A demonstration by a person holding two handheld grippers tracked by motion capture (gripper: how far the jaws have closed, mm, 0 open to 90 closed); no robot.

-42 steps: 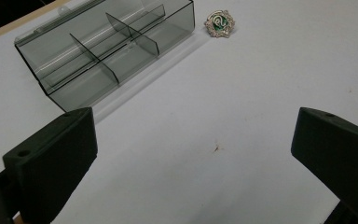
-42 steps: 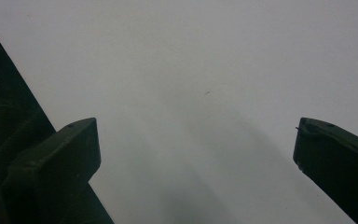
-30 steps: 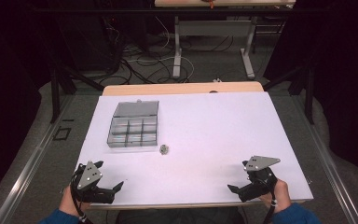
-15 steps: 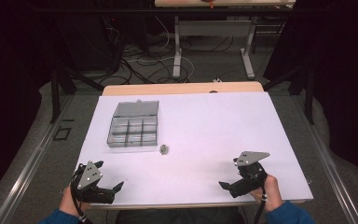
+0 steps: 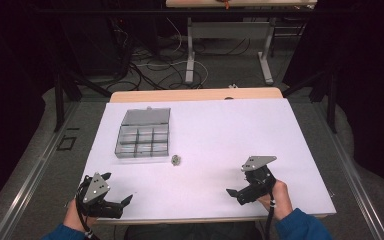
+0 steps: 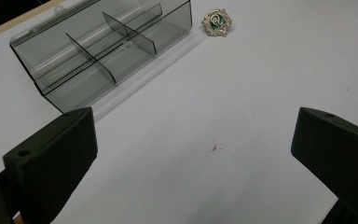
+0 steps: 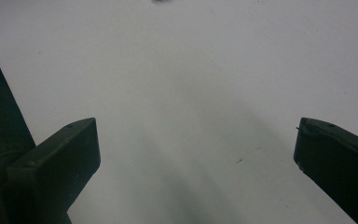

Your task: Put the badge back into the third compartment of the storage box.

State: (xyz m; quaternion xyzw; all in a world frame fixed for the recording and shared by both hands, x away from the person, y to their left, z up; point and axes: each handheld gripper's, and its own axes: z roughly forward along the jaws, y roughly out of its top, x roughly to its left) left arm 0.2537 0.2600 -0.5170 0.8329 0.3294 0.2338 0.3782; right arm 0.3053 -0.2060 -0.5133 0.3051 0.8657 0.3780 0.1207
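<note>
Hovering apart – both hand-held grippers agape, brooch [image 5: 176,159] beside organizer box [image 5: 143,133].

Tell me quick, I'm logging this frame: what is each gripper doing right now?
Left gripper: open, holding nothing, above the white table.
Right gripper: open, holding nothing.

table: wooden top [image 5: 195,94], almost all of it covered by a white sheet [image 5: 240,135]
box: clear grey plastic organizer [image 5: 143,138] with little compartments and its lid open, sitting on the sheet toward the far left
brooch: small silvery ornate thing with a green middle [image 5: 176,159], lying flat just beside the box's near right corner, not touching it
</note>
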